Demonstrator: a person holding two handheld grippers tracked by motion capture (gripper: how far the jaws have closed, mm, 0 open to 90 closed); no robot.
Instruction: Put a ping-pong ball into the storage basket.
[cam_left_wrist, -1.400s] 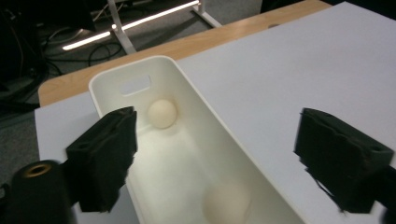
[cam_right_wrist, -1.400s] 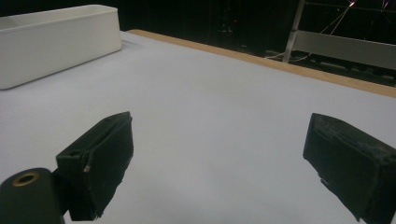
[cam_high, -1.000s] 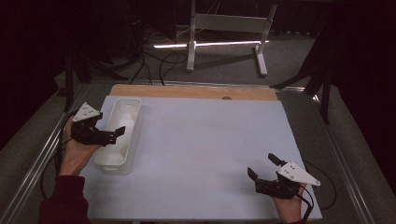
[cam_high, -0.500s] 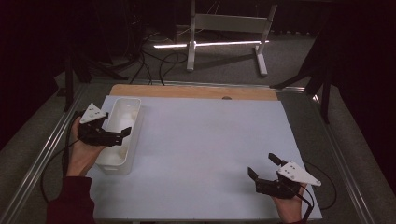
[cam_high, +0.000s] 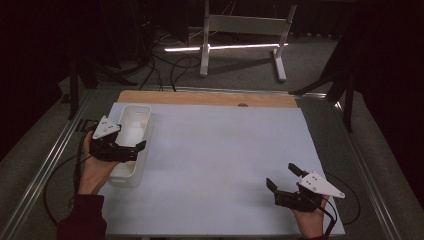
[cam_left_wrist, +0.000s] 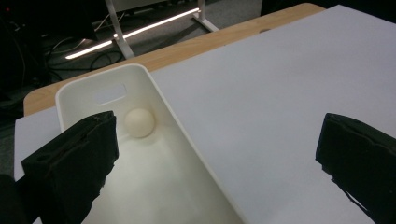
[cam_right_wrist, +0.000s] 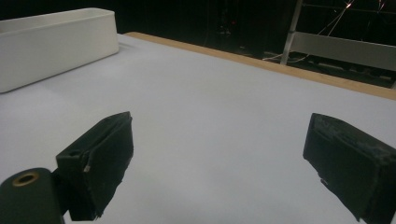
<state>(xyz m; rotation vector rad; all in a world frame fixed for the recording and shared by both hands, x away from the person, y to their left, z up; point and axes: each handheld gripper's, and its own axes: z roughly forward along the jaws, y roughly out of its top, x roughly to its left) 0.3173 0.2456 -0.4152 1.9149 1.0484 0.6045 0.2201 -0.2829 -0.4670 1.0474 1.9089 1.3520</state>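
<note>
A white oblong bin (cam_high: 139, 116) stands at the left edge of the white sheet (cam_high: 225, 150). Inside it, toward its far end, lies a cream ball (cam_left_wrist: 139, 122). My left gripper (cam_high: 137, 151) hovers over the bin's near half, open wide and holding nothing. In the left gripper view the gripper (cam_left_wrist: 217, 140) has one jaw above the bin's (cam_left_wrist: 107, 79) interior and the other above the sheet. My right gripper (cam_high: 281, 176) rests low at the front right of the sheet, open and empty. In its own view the right gripper (cam_right_wrist: 219, 130) faces the distant bin (cam_right_wrist: 56, 42).
A bare wooden strip (cam_high: 200, 97) runs along the table's far edge, with metal rails (cam_high: 50, 165) at both sides. A white stand (cam_high: 240, 30) and cables sit on the dark floor beyond. The sheet stretches wide and flat between the grippers.
My left gripper has shifted right and slightly nearer, from beside the bin to over its near half. The right gripper has stayed put.
</note>
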